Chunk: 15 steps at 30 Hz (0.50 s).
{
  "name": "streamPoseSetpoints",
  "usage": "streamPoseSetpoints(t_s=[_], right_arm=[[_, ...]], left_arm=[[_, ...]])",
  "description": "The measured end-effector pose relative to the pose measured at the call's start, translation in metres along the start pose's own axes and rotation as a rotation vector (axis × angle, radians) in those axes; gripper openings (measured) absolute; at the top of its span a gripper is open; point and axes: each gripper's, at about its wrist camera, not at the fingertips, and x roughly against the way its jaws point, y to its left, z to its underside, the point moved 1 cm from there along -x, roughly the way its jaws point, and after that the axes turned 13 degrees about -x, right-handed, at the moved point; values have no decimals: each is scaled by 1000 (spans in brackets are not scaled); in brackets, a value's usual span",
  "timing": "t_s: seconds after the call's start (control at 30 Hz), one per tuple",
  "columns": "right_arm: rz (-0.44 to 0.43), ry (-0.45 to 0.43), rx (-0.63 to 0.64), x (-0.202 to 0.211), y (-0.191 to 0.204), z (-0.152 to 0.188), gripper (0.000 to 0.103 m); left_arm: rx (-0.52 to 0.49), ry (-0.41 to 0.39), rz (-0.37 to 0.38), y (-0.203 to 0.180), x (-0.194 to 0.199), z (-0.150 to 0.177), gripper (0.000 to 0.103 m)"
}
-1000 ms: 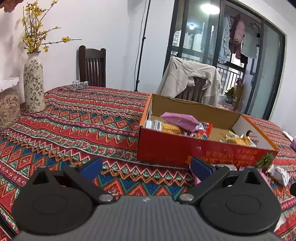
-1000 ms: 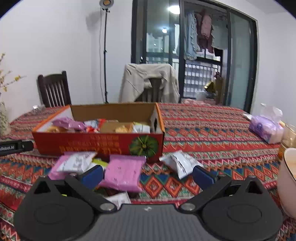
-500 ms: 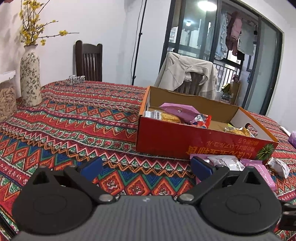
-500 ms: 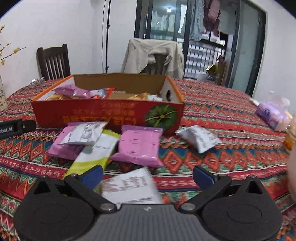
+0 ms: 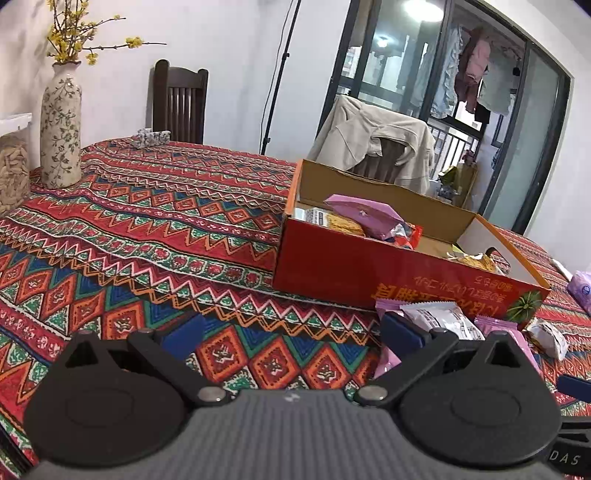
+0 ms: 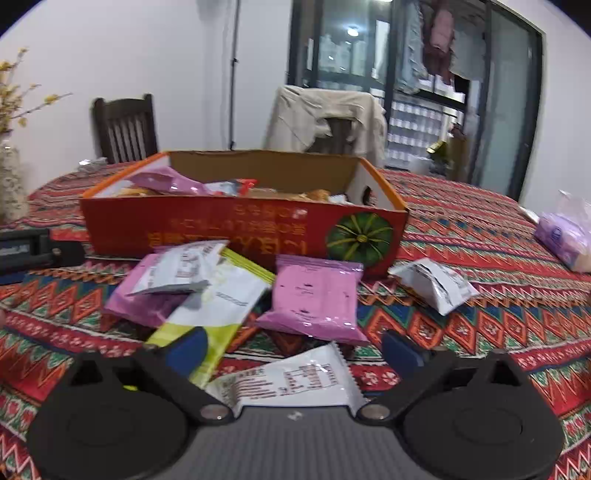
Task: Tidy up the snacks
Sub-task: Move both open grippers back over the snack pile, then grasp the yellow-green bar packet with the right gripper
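Right hand-held gripper [image 6: 291,350] lower, closing over white packet [image 6: 291,380].

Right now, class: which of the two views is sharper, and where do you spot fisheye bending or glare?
Left wrist view: sharp; the tablecloth pattern is crisp, the door frame bows, the ceiling lamp glares. Right wrist view: softer, with blurred print on the box; dark corners mark the lens edge.
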Motion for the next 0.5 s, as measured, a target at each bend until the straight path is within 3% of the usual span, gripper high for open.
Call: streamPoseSetpoints(t_s=[0.13,0.3,0.37,0.5], right_arm=[[-76,-6,50,5,2,1,68],[-162,2,50,6,-4,2,27],[-177,1,39,6,-9,3,17],[-192,24,-13,1,-24,4,22]], left_arm=[[28,-6,4,4,0,0,103],[43,5,-1,7,-3,-1,103],[47,5,-6,7,-2,-1,103],[44,18,-15,7,-6,-1,103]])
